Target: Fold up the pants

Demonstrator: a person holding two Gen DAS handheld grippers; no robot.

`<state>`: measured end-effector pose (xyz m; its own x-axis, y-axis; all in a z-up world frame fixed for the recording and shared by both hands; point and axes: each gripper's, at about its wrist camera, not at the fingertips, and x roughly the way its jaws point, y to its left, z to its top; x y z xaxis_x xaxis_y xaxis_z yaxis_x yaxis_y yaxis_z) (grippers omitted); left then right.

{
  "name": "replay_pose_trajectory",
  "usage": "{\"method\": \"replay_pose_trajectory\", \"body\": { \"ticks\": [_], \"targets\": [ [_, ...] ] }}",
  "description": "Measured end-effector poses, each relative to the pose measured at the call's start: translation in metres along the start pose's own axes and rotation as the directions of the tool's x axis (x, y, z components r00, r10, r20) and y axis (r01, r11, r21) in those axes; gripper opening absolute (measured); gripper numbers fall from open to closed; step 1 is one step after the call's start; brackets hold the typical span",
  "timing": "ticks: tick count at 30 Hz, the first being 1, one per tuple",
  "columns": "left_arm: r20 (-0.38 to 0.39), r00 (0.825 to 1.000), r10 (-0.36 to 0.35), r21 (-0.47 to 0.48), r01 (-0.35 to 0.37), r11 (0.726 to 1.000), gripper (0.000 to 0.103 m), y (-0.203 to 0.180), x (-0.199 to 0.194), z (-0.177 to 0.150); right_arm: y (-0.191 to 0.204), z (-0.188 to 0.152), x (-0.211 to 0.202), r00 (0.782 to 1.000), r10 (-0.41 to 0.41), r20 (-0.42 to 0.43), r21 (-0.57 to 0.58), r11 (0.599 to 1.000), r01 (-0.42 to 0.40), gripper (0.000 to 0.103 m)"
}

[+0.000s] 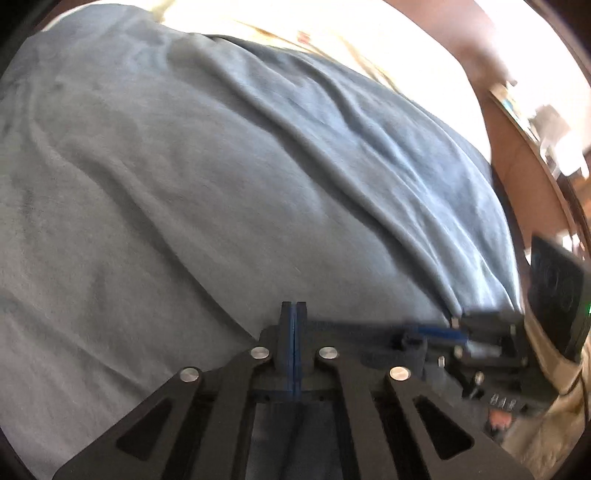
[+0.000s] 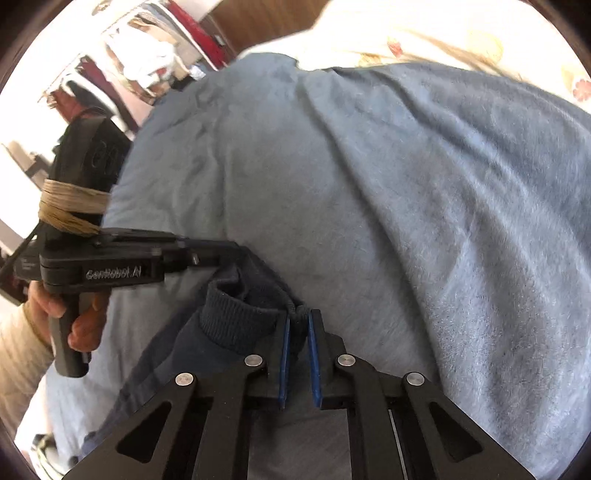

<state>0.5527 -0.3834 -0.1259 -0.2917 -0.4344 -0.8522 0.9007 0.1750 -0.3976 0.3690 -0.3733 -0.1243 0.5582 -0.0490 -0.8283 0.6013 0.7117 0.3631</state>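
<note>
— Claws first: how are they seen to stand?
— Right gripper [image 2: 298, 321]: its blue pads are drawn in narrow on the dark ribbed cuff [image 2: 236, 317] of the pants [image 2: 177, 354], a small bunch of the fabric being pinched between the tips. Left gripper [image 1: 294, 314]: the two fingers are pressed flat together in its own view, and nothing can be made out between them.
— Where are the pants found?
— On the blue-grey blanket [image 2: 369, 184], at its near edge; the dark cloth is heaped by the cuff and runs toward the lower left of the right wrist view, where it is cut off by the gripper's frame.
— Is the left gripper seen from the right side?
— Its body is seen at the left of that view, held by a hand [image 2: 77, 325] on the grip, with tan cord wound round the mount. Its tips reach the dark cloth, but contact cannot be settled from there.
— What else is poorly shown?
— A pale patterned sheet [image 2: 443, 33] beyond the blanket's far edge is washed out by light. Room clutter at the upper left is blurred beyond telling.
</note>
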Motion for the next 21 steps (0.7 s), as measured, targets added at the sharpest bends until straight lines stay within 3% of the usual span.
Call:
{"method": "replay_pose_trajectory", "body": {
  "ticks": [4,8,12,21],
  "targets": [
    [0.033,0.999,0.004,-0.018,-0.003,1.000,0.007,0.000,-0.013,0.006,-0.006,-0.001,0.011,0.999,-0.006,-0.038,0.000,1.000,0.006,0.011],
    [-0.023,1.000,-0.018,0.053,0.020,0.998,0.021,-0.011,-0.025,-0.001,-0.004,0.003,0.003,1.000,-0.027,-0.011,0.008,1.000,0.027,0.017],
    [-0.077,0.997,-0.007,0.081,0.013,0.997,0.021,-0.015,-0.031,-0.016,-0.010,0.005,-0.011,0.997,-0.071,0.022,0.021,0.997,0.071,0.019],
    [-0.170,0.985,0.000,0.115,0.020,0.993,0.025,-0.020,-0.022,-0.043,-0.008,-0.005,-0.025,0.999,0.032,-0.019,0.047,0.998,-0.031,0.019]
  ]
}}
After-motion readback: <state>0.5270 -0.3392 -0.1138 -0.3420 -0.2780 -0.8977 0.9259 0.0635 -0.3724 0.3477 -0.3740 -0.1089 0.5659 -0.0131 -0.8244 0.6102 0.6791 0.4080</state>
